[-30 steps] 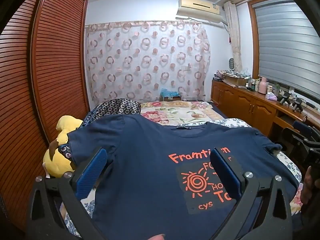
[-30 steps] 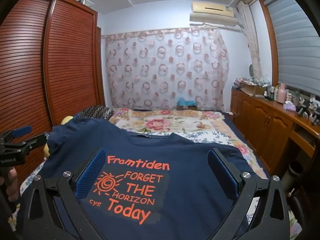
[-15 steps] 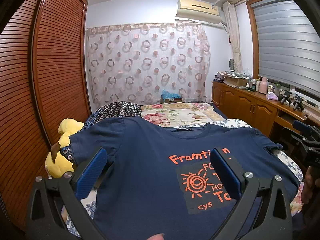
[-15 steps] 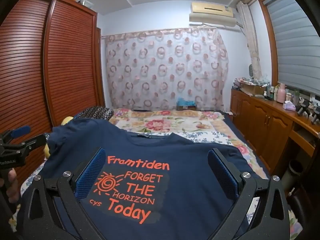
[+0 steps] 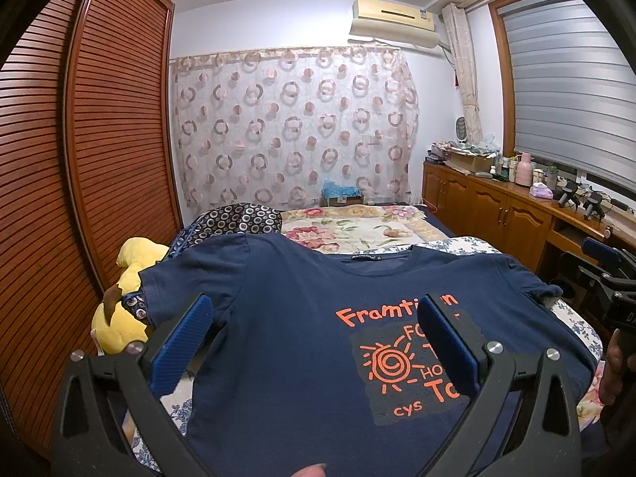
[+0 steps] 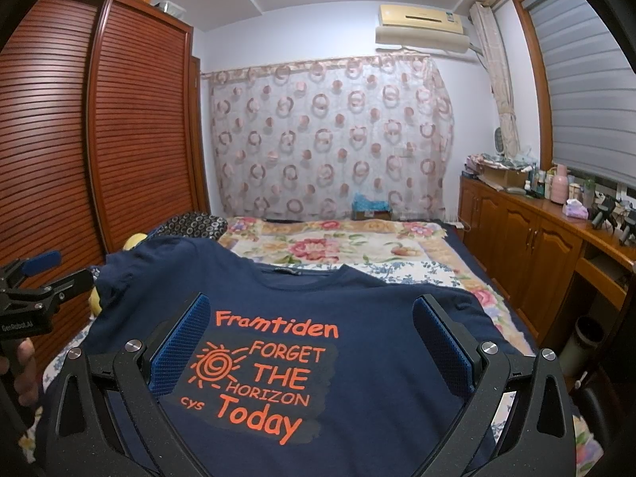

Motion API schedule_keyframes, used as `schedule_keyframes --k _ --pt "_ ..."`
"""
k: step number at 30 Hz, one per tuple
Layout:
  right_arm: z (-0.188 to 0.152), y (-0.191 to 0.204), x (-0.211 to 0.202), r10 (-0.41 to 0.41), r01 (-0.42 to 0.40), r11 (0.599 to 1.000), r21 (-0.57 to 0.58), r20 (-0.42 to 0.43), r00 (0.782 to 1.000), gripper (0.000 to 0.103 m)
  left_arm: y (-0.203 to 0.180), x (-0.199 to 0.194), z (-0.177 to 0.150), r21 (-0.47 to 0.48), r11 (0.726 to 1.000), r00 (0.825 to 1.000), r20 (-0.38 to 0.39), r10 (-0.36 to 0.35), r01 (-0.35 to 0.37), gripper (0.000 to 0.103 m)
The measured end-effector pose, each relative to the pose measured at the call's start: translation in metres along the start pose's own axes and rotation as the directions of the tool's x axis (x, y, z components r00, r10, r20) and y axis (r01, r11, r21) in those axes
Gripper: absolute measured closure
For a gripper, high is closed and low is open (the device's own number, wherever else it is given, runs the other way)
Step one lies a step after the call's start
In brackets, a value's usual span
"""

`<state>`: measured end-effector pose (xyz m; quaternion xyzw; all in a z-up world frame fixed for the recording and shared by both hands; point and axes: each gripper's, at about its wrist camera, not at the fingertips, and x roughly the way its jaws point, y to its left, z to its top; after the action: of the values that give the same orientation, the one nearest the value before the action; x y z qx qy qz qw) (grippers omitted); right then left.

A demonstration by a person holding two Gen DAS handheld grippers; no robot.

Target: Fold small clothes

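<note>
On the floral bed [image 6: 401, 274] a navy T-shirt [image 6: 357, 357] lies flat, print up. Left gripper [image 5: 314, 342] and right gripper [image 6: 310, 342] hover above it, fingers spread, empty. A shallow pinch could catch one layer only, dragging the left sleeve [image 5: 190, 278] against the yellow plush toy [image 5: 119, 314].

Barely any change. In left wrist view the t-shirt [image 5: 294, 342] and plush toy [image 5: 119, 318] sit a touch lower in frame vs 1 s ago, so the left gripper [image 5: 314, 342] tipped up slightly. Right wrist view: no visible shift.
</note>
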<state>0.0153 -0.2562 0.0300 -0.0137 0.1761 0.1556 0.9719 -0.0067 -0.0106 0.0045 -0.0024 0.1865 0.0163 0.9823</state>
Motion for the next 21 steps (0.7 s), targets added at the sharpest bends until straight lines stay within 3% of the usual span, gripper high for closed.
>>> schedule_keyframes --k 21 --pt "-0.0003 -0.0009 -0.0012 0.002 -0.002 1.0 0.003 0.002 1.0 0.0 0.0001 -0.0015 -0.0006 0.0 1.0 1.0 0.001 0.001 -0.001 0.0"
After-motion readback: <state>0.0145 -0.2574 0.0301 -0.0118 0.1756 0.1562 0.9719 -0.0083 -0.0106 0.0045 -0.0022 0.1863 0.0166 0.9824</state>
